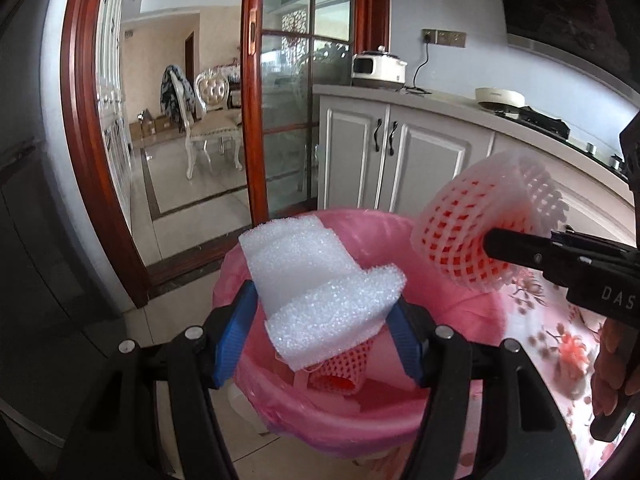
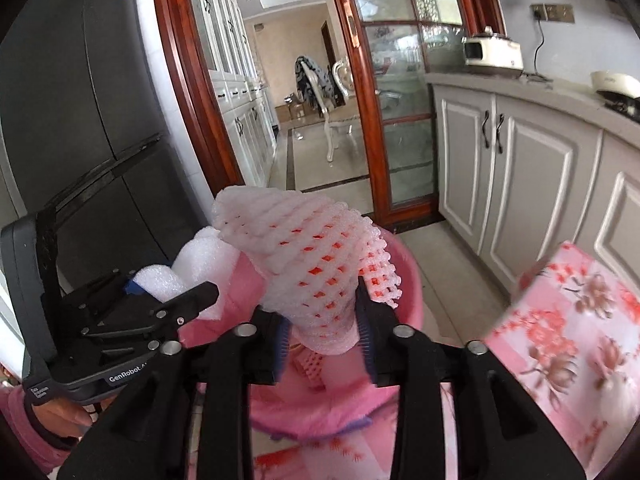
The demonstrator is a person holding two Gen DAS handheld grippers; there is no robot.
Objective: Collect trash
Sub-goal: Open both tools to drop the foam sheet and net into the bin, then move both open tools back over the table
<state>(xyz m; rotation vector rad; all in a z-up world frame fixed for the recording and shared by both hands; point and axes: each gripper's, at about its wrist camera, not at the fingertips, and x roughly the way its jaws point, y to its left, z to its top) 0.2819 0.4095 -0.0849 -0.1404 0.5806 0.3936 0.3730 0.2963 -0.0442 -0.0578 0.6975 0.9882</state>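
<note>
1. Left gripper (image 1: 324, 320) pinches white foam sheet (image 1: 320, 292) above pink-lined trash bin (image 1: 360, 412) (netting already inside).
2. Right gripper (image 2: 322, 336) clamps pink foam fruit net (image 2: 312, 264) over the bin (image 2: 404, 272), beside floral table (image 2: 568, 340).

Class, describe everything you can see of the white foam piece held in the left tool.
The white foam piece looks like soft, pebbly packing foam, a thick sheet bent or folded over itself. The left tool clamps it between blue-padded fingers, holding it tilted above the pink-lined bin, not touching the trash inside.
</note>
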